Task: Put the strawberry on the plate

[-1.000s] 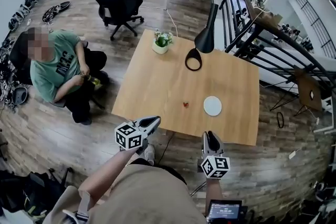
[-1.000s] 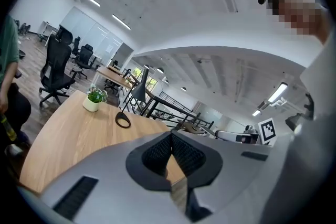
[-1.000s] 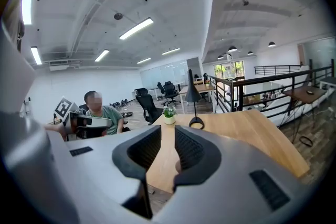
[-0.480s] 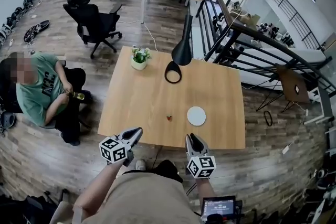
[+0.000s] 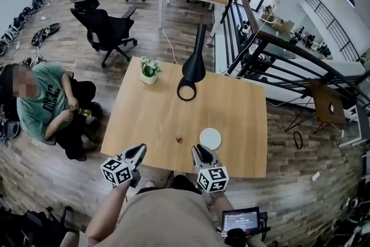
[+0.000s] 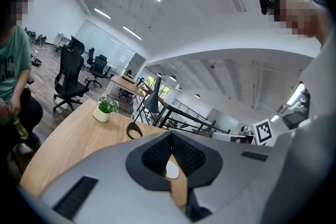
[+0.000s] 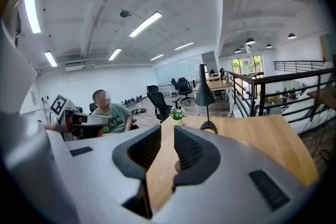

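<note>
A small red strawberry (image 5: 178, 139) lies on the wooden table (image 5: 231, 95) near its front edge. Just to its right sits a round white plate (image 5: 210, 138), apart from the berry. My right gripper (image 5: 199, 152) hovers at the table's front edge, just below the plate and berry, jaws a narrow gap apart with nothing between them (image 7: 167, 131). My left gripper (image 5: 136, 153) hangs off the front edge, left of the berry. Its tips meet and hold nothing (image 6: 170, 135). Through the hollow behind them the plate (image 6: 172, 169) shows.
A black desk lamp (image 5: 192, 69) and a potted plant (image 5: 149, 70) stand at the table's far side. A seated person (image 5: 43, 107) is on the floor at left, with a black office chair (image 5: 107, 29) behind. A black railing (image 5: 260, 37) runs along the right.
Both grippers have come closer to the table's front edge, and the right one now sits nearer the strawberry and plate. The head view has shifted, so the table lies lower in frame.
</note>
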`<action>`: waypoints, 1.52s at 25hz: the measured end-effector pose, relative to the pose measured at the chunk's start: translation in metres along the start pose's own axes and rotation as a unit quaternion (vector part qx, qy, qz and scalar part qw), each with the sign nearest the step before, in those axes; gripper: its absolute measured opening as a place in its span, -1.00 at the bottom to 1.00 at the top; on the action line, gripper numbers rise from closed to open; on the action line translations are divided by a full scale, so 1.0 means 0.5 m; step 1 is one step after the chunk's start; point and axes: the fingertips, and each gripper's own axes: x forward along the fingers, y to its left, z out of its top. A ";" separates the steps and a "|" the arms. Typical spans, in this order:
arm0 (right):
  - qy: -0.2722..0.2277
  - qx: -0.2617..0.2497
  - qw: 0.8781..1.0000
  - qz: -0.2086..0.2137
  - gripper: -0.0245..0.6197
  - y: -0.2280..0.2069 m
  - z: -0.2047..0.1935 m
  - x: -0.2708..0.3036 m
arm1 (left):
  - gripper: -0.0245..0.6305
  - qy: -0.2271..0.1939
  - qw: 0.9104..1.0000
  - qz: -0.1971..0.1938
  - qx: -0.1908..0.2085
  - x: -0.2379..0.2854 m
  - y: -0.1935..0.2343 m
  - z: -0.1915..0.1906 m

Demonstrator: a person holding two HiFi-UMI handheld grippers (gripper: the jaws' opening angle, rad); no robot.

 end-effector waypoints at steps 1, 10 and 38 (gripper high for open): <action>0.000 -0.007 1.000 0.006 -0.68 -0.013 0.010 0.005 | -0.93 -0.005 1.000 0.007 -0.003 0.007 -0.004 0.004; 0.007 -0.050 0.997 0.053 -0.68 -0.115 0.066 0.060 | -0.92 -0.022 0.999 0.044 0.013 0.094 -0.039 0.035; 0.182 -0.162 0.949 0.199 -0.68 -0.169 -0.311 0.282 | -0.92 -0.010 0.988 0.155 -0.020 0.181 -0.008 -0.101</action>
